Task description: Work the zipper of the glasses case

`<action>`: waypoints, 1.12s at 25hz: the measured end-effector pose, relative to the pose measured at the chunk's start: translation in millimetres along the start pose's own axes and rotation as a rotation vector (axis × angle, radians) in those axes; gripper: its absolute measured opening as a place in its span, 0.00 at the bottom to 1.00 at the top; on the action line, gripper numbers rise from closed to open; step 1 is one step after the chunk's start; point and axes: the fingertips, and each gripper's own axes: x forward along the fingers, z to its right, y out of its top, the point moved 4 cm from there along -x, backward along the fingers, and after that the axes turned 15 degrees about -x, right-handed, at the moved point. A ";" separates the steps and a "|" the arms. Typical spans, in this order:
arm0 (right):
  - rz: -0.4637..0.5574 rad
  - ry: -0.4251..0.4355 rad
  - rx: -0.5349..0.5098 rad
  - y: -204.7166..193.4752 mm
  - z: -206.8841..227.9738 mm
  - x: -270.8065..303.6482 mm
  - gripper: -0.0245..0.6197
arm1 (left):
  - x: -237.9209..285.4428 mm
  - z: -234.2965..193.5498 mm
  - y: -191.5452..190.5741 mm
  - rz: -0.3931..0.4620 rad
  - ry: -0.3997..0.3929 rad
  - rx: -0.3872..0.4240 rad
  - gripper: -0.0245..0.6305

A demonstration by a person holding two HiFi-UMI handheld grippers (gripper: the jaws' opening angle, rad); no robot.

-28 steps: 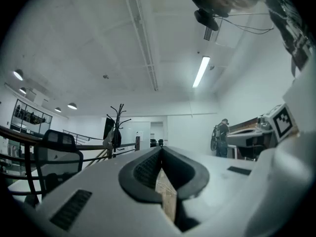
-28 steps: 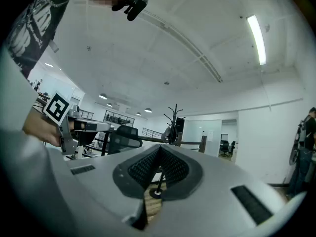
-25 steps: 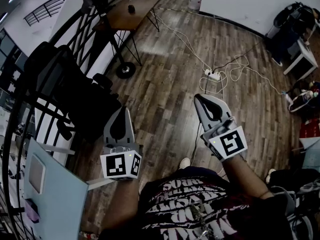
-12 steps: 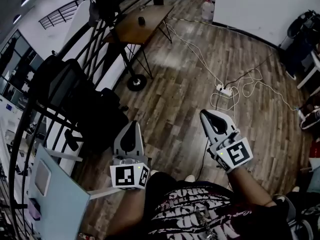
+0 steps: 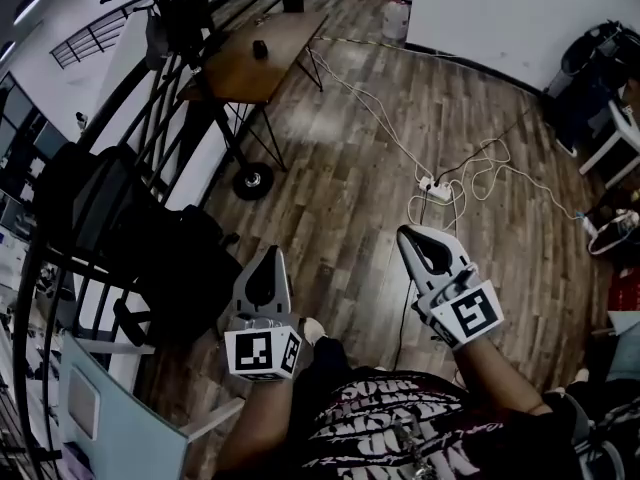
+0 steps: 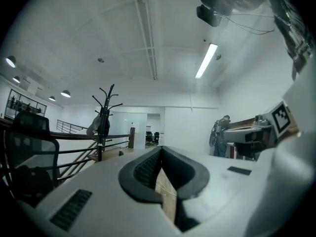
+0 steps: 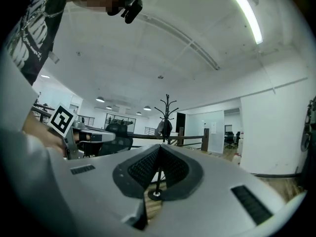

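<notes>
So, both tongs are shut and empty, with no glasses case within reach.

I hold the left tongs [image 5: 271, 255] and the right tongs [image 5: 406, 234] level, side by side above the wooden floor [image 5: 340, 178]. Each has its jaws pressed together on nothing. I judge this is just a carrying posture, since nothing to grip lies near them. I count two tongs, one wooden counter [image 5: 232, 76] far off to the left, and one small dark thing [image 5: 260, 49] on it. That may be the glasses case, but it is too small to tell, and no zipper shows in any view. One power strip [image 5: 431, 185] with its cables lies on the floor beyond the right tongs. By my reckoning, the zipper work has not begun.
</notes>
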 end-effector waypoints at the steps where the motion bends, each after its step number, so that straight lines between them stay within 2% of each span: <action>1: -0.005 -0.011 -0.003 -2.1 5.3 10.9 0.04 | 13.2 -6.2 -1.0 -0.003 -0.018 0.000 0.05; 4: -0.018 -0.044 -0.013 -3.5 15.1 50.0 0.04 | 47.2 -35.3 3.1 -0.008 -0.058 -0.017 0.05; 8: -0.026 -0.043 -0.023 -0.6 10.3 105.2 0.04 | 79.3 -79.8 19.6 0.006 -0.088 -0.042 0.05; 15: -0.045 -0.049 0.041 -12.0 -0.8 184.7 0.04 | 125.2 -149.0 31.3 -0.007 -0.101 -0.107 0.05; 19: -0.055 -0.046 0.045 -16.8 3.0 205.7 0.04 | 138.5 -166.1 28.6 -0.002 -0.097 -0.134 0.05; 28: -0.047 -0.048 0.064 -41.3 48.8 256.9 0.04 | 189.1 -178.4 26.4 0.004 -0.093 -0.110 0.05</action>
